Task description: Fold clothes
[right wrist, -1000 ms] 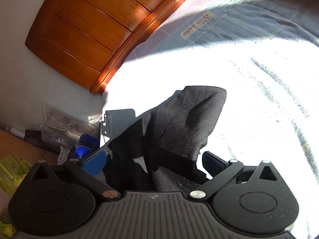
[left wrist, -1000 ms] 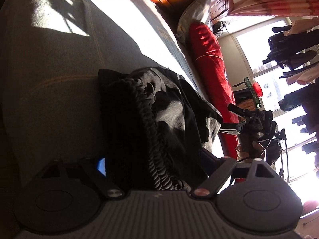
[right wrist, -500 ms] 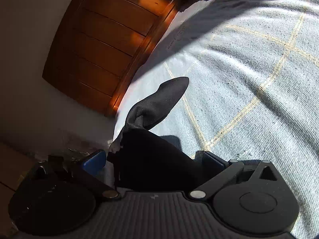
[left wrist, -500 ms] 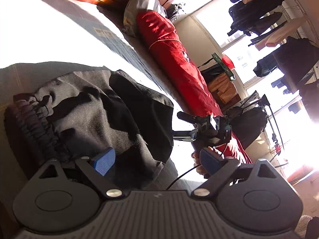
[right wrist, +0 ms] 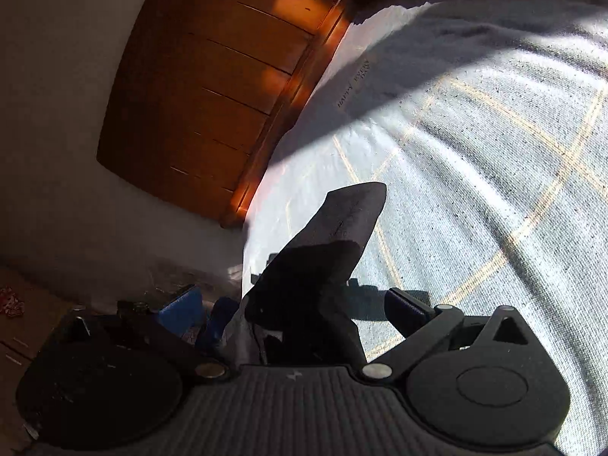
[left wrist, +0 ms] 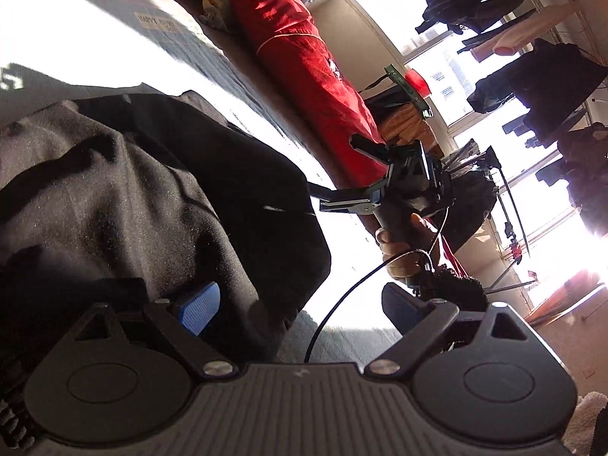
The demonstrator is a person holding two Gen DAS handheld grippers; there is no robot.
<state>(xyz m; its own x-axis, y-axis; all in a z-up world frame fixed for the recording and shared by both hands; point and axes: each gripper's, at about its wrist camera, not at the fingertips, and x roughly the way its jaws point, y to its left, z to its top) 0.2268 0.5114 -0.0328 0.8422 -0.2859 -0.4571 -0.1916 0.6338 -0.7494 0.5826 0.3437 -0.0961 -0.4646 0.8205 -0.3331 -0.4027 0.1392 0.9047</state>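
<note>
The left gripper (left wrist: 300,304) stands with its jaws wide; they have just been opening, the blue ribbed pad resting against the edge of the black garment (left wrist: 152,190) while the far finger hangs clear of it, so nothing is pinched. The right gripper (right wrist: 292,307) also shows its pads well apart, with a dark fold of that garment standing up between them; whether the pads press it I cannot tell. The cloth is soft, matte, fuzzy knit, heaped in rounded folds on the grey woven bed cover (right wrist: 475,190) crossed by thin yellow lines. Beyond lie a long red padded bundle (left wrist: 304,76) and the glossy wooden headboard (right wrist: 212,95). A second ago the garment lay bunched between the left jaws; now it sits off to one side.
</note>
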